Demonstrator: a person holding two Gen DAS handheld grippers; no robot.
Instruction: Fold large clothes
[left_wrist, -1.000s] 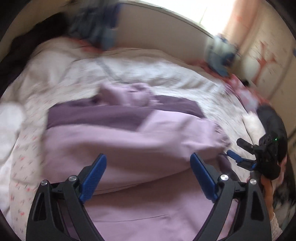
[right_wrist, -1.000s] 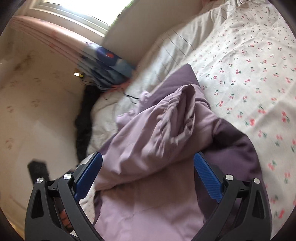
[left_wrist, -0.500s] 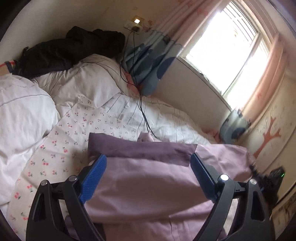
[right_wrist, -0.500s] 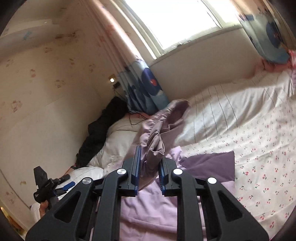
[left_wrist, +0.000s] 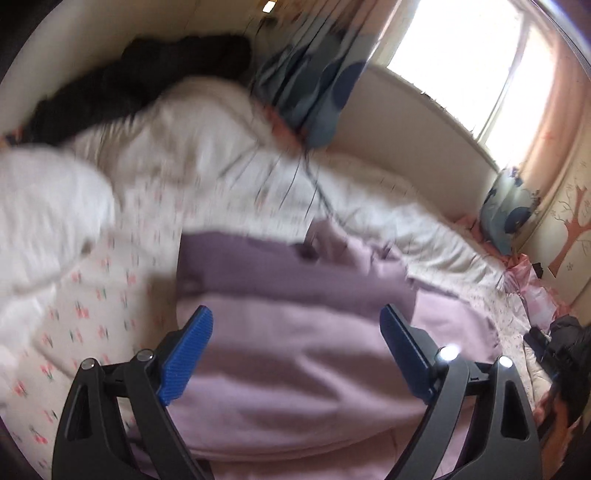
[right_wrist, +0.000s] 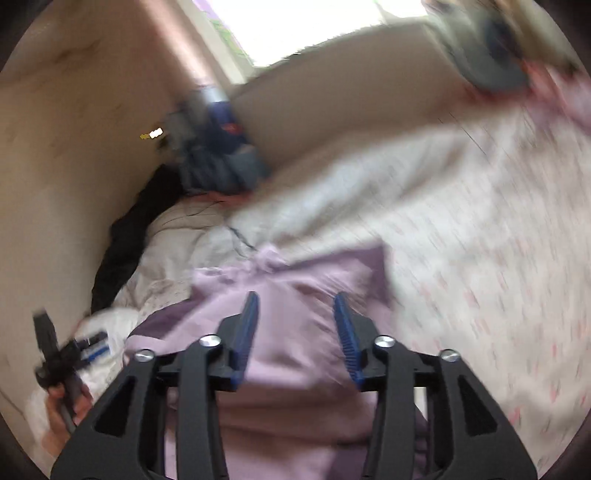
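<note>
1. Bed (left_wrist: 122, 221): cherry-print sheet runs out to your left in the left wrist view and to your right in the right wrist view (right_wrist: 498, 258), bare on both sides of the garment. White duvet (left_wrist: 207, 147) is bunched at the far side toward the wall.
2. Purple garment (left_wrist: 295, 332): lies flat-ish on the sheet, right under both your grippers. Darker purple band (left_wrist: 280, 266) crosses its far edge; a crumpled lump sits at the far corner (right_wrist: 266, 262) (blurred, can't read its shape).
3. Black clothing (left_wrist: 147, 74) is piled along the wall, well apart from the garment.
4. Your left gripper (left_wrist: 295, 332): blue pads (left_wrist: 188, 350) spread wide, nothing between them, above the pale purple cloth.
5. Your right gripper (right_wrist: 295, 325): fingers partly apart, holding no cloth, over the garment's middle.
</note>
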